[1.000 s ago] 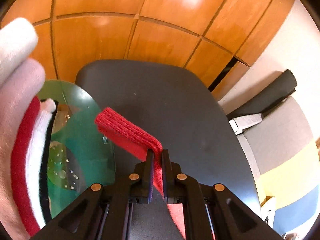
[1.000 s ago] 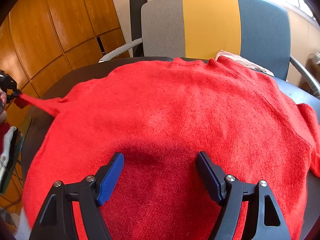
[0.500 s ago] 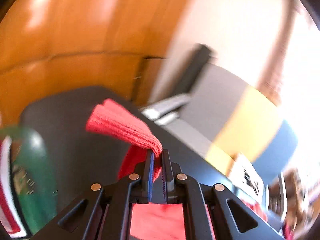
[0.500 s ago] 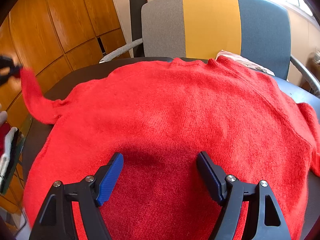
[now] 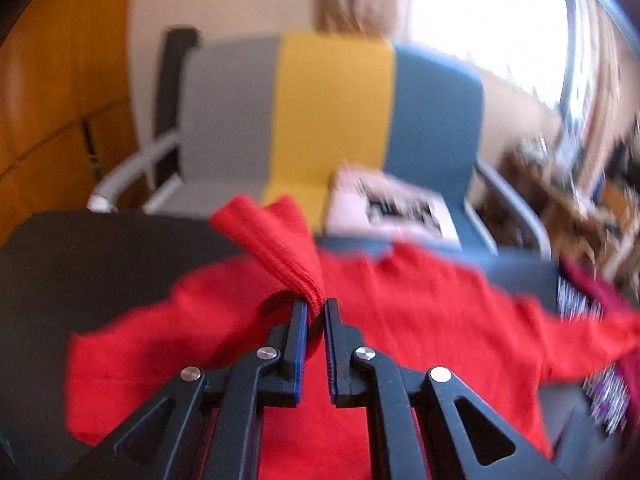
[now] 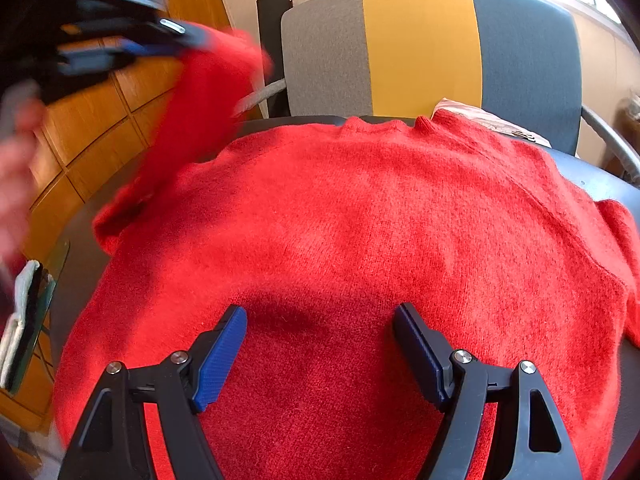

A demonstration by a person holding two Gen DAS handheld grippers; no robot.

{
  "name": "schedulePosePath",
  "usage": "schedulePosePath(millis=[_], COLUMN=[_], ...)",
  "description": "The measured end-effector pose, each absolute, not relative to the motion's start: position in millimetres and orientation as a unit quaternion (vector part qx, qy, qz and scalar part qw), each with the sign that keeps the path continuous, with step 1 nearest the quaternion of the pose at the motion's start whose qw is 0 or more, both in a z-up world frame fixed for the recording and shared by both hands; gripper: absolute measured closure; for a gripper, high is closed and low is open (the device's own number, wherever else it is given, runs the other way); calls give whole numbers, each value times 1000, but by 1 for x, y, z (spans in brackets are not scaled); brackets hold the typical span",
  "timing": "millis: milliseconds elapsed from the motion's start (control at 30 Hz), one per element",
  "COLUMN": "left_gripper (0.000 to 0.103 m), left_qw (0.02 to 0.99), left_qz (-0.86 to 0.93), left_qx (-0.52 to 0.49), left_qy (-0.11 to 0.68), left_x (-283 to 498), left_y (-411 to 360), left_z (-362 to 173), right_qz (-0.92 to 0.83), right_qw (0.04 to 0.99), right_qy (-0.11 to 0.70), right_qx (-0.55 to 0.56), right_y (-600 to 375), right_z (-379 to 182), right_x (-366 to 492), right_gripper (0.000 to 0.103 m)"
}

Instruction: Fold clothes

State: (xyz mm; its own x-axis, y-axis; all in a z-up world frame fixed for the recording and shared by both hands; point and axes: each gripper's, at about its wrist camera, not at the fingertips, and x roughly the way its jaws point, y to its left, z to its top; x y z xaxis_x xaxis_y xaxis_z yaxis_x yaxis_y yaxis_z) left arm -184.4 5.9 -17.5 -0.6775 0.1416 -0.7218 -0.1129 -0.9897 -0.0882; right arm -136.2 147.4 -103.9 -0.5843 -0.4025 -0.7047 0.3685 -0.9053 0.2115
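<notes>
Our left tongs (image 5: pixel 315 307) are pinching the sweater's sleeve cuff (image 5: pixel 280 240), lifting it above the red sweater (image 6: pixel 360 240); our right tongs (image 6: pixel 320 344) are hanging spread wide over its lower part. The sweater is lying flat on the dark table (image 5: pixel 100 264), so we are only starting to fold. Behind the sweater, a striped chair (image 6: pixel 424 48) and wooden wall panels (image 6: pixel 92 120) are standing.

Sweater (image 6: pixel 360 240) spread flat on the bench (image 6: pixel 600 184), chair (image 6: pixel 420 40) behind it, left sleeve (image 6: pixel 200 112) raised over the left side.
</notes>
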Motion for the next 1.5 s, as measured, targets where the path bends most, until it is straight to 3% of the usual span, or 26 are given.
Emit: schedulePosePath(millis=[100, 233, 433, 600, 667, 733, 833, 867, 900, 1167, 1500], left_gripper=[94, 88, 88, 88, 88, 88, 88, 88, 88, 89, 85], left_qw=[106, 121, 42, 26, 32, 33, 35, 35, 34, 32, -34], left_qz=[887, 900, 911, 876, 871, 873, 876, 875, 875, 870, 881], left_qx=[-448, -406, -357, -346, -341, -330, -322, -319, -316, -299, -293], left_qy=[-37, -99, -202, -335, -352, -356, -358, -361, -365, -390, -370], left_x=[-183, -145, -109, -94, -95, -93, -90, -89, -88, -87, -89], left_y=[11, -27, -110, -170, -176, -179, -180, -182, -184, -193, -192], left_z=[-54, -56, -75, -107, -110, -112, -113, -114, -114, -123, -104], right_qz=[-890, -889, -885, -850, -835, -821, -812, -812, -813, -896, -874], right_qw=[216, 219, 224, 219, 195, 179, 159, 162, 169, 110, 69], right_qy=[-20, -27, -53, -225, -275, -311, -329, -325, -317, -291, -291], right_qx=[401, 401, 404, 422, 435, 445, 456, 457, 458, 317, 384], right_y=[147, 149, 157, 190, 200, 205, 204, 201, 198, 241, 270], right_z=[-104, -104, -100, -89, -91, -97, -104, -102, -99, -37, -103], right_x=[-135, -136, -138, -164, -187, -208, -232, -236, -238, -214, -199], right_gripper=[26, 26, 26, 26, 27, 33, 63, 88, 91, 91, 92])
